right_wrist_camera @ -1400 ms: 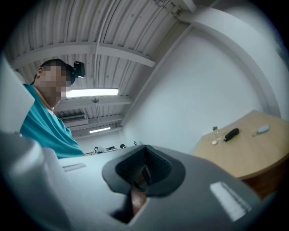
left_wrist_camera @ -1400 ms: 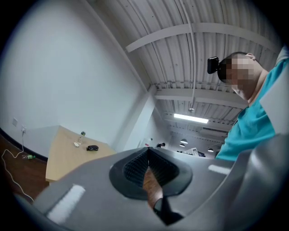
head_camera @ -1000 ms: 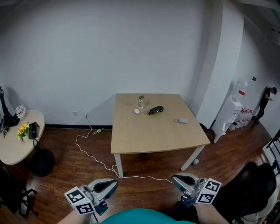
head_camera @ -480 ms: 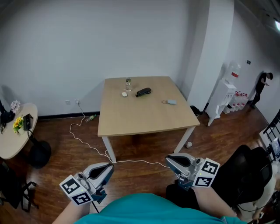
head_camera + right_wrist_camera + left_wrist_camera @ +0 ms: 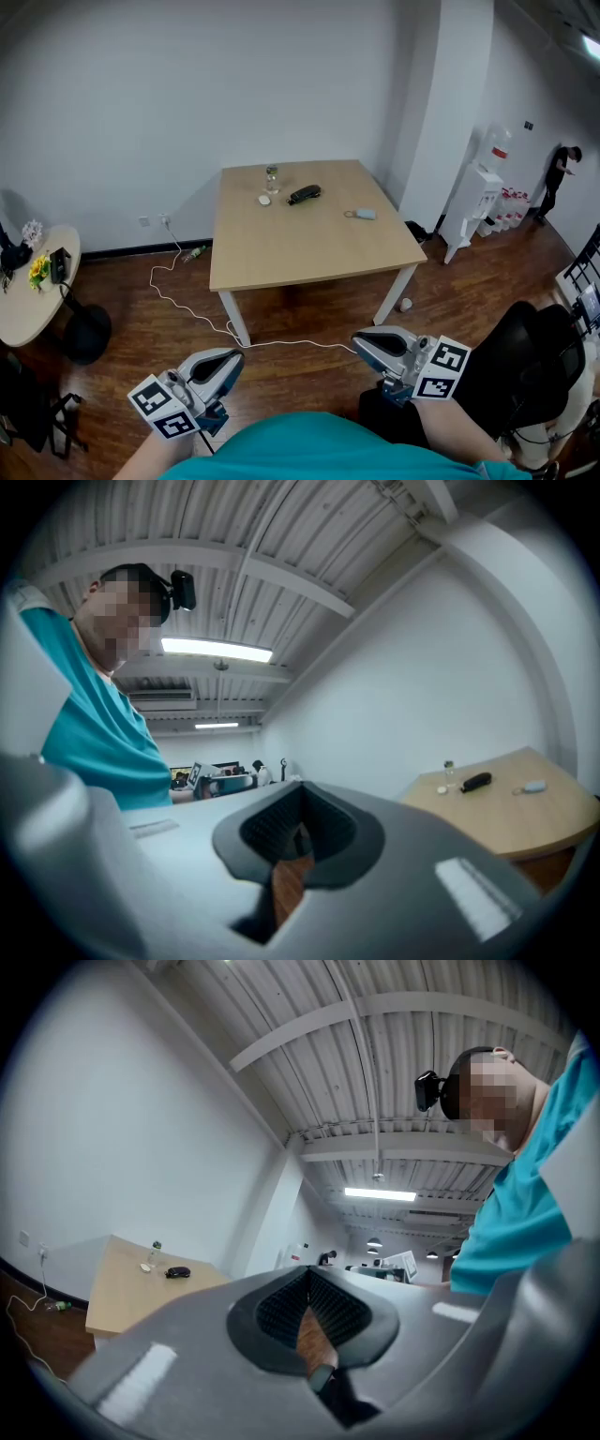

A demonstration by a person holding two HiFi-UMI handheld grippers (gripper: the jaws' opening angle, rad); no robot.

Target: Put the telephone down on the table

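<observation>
- Telephone [image 5: 304, 195] flat on worktop [image 5: 309, 253], toward far edge, just right of bottle [image 5: 272, 178].
- Left claw [image 5: 234, 360] closed, empty, over wooden floor [image 5: 141, 309] short of near edge.
- Right claw [image 5: 362, 342] likewise closed on nothing, well apart from telephone.

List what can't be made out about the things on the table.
- Dark telephone: too small in every view; buttons or cord unreadable.
- White item beside the bottle: head view, too small to identify.
- Pale blue item: head view, too small to name.
- Table rear legs: head view, hidden by its own top.
</observation>
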